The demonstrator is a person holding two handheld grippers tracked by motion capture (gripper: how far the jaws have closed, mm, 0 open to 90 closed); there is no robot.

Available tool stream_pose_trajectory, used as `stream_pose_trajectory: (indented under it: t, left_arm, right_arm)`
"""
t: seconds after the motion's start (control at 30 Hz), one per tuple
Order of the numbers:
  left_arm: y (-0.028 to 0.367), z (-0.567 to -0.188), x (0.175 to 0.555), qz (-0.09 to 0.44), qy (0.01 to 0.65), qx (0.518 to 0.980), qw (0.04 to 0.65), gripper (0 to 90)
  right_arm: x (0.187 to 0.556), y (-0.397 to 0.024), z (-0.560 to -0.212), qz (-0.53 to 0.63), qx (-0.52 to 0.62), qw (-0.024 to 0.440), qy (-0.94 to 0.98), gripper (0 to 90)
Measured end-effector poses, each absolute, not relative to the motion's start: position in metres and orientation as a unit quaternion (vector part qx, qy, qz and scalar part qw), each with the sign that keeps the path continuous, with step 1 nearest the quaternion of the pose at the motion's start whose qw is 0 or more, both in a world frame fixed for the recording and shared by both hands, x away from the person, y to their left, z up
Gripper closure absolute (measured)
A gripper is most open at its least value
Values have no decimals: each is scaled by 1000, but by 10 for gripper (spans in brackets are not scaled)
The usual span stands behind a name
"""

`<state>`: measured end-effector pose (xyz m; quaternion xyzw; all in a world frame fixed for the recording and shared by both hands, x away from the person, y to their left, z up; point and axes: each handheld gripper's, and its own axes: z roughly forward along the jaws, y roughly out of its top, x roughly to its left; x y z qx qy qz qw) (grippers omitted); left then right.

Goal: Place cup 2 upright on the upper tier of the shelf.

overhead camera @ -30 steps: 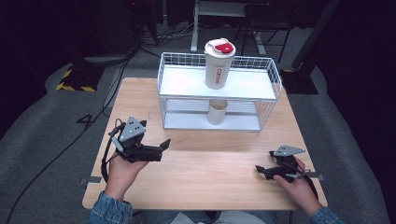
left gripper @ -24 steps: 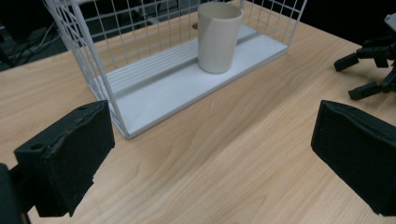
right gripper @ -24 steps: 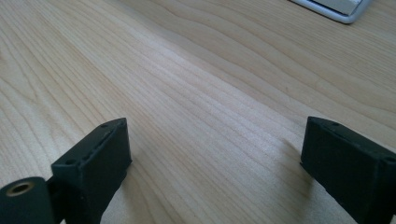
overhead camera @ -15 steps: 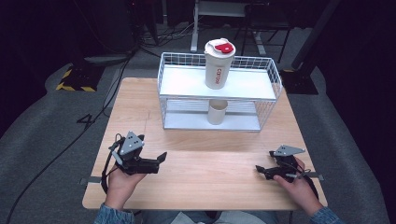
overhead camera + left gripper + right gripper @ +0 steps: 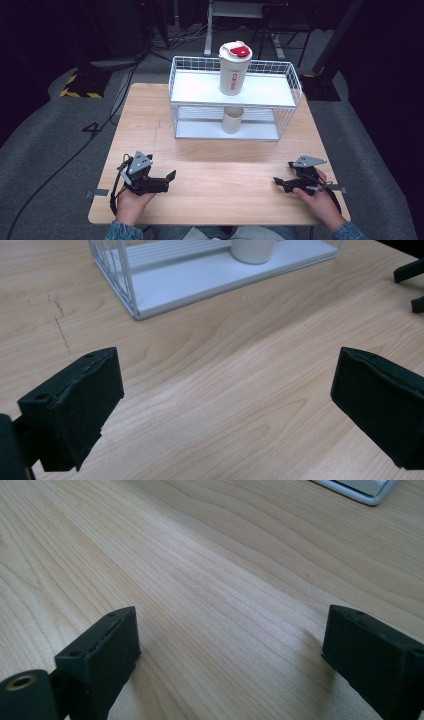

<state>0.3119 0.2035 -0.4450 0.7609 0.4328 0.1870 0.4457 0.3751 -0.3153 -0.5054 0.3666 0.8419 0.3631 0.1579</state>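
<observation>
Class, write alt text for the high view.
A person's hands hold open grippers, left and right, low over a wooden table. Behind, a white wire shelf carries a tumbler above a cup.

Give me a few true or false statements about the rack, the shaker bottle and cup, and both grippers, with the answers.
1. The shaker bottle stands on the upper shelf of the white wire rack. True.
2. The cup lies on its side on the bare table. False: it stands upright on the rack's lower shelf, under the bottle.
3. The left gripper is open and holds nothing. True.
4. The right gripper is clamped on the bottle. False: its jaws are apart over bare wooden table, far from the rack.
5. The bottle's lid is white with a red cap. True.
</observation>
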Motion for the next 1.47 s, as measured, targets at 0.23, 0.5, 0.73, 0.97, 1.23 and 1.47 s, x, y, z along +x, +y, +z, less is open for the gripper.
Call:
stream_pose_trajectory:
  t: [0.23,0.5,0.73,0.97,1.23,1.47]
  left_arm:
    - [202,-465,309,174,439,768,433,12]
    - [197,-481,307,162,447,784,399,12]
    - [195,-491,310,157,454,795,370,12]
    - [194,-498,313,152,463,804,340,7]
    - [191,-505,315,159,458,818,311,0]
    - [191,-506,315,162,456,816,316,1]
  right_arm:
    - [375,-315,-505,363,366,158,842,85]
    - [375,-315,-505,363,366,158,842,85]
    - [375,-315,-505,362,366,158,842,85]
    - [375,-315,-505,363,366,158,842,85]
    - [375,-315,-505,362,366,158,842,84]
    - [375,-315,-505,362,366,158,842,84]
